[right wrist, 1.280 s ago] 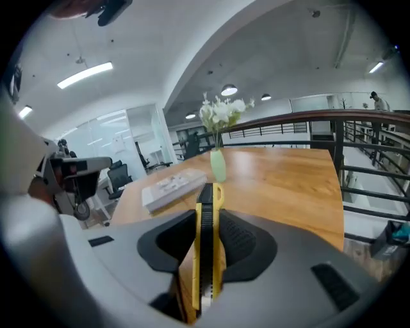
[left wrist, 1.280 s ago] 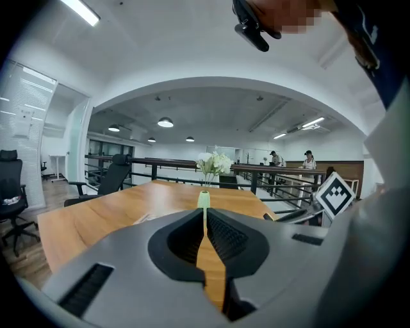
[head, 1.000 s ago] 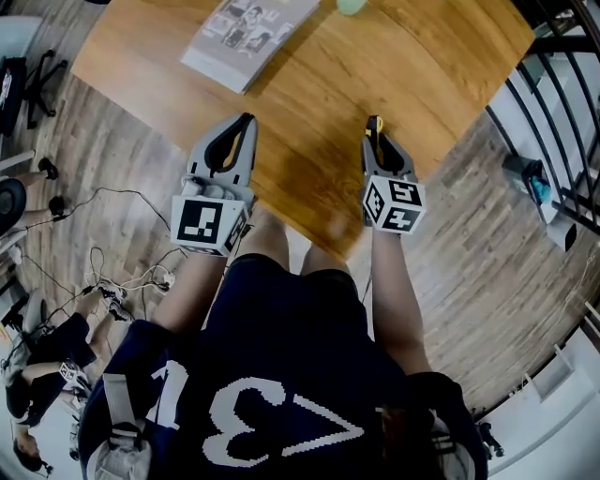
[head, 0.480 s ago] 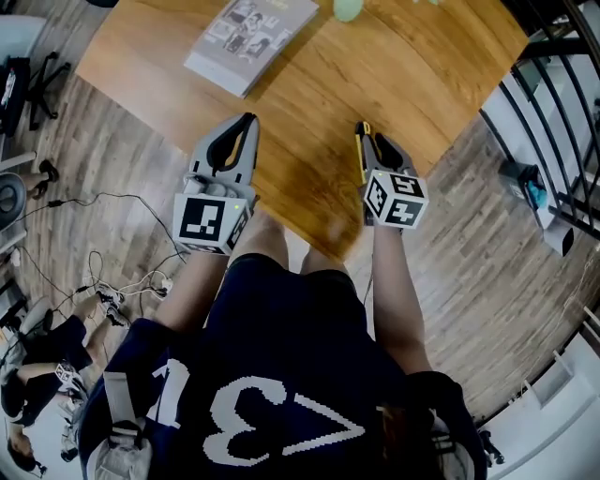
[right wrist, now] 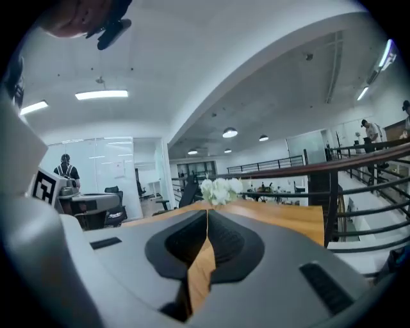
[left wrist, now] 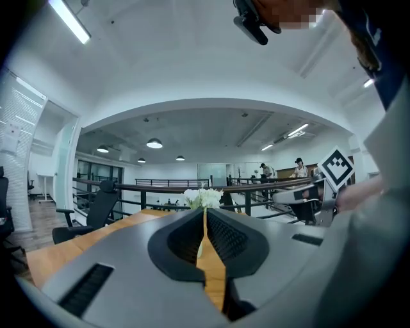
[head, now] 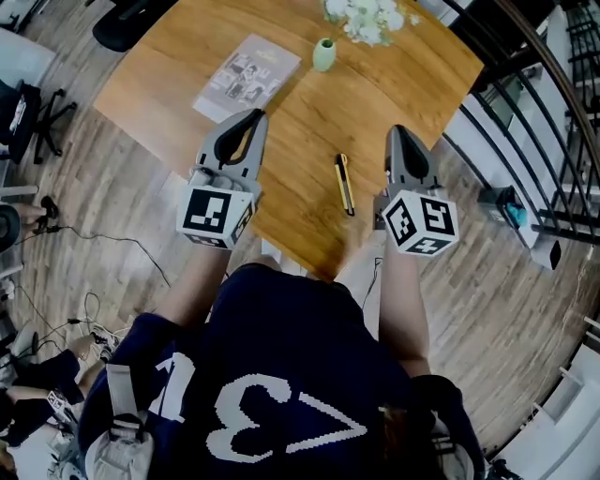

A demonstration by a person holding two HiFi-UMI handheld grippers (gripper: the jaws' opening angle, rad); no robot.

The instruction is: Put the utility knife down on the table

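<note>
The yellow and black utility knife lies flat on the wooden table near its front edge, with nothing touching it. My right gripper hovers just right of the knife, apart from it, jaws shut and empty. My left gripper is held to the knife's left, also shut with nothing in it. In the left gripper view the left gripper points level across the table, its jaws meeting. The right gripper view shows the right gripper closed the same way; the knife is in neither gripper view.
A booklet lies at the table's far left. A green vase with white flowers stands at the far side. A black railing runs along the right, and an office chair stands at the far left.
The knife was in my right gripper above the table's front edge; now it lies on the table and that gripper has closed empty and risen to its right. My left gripper has risen too.
</note>
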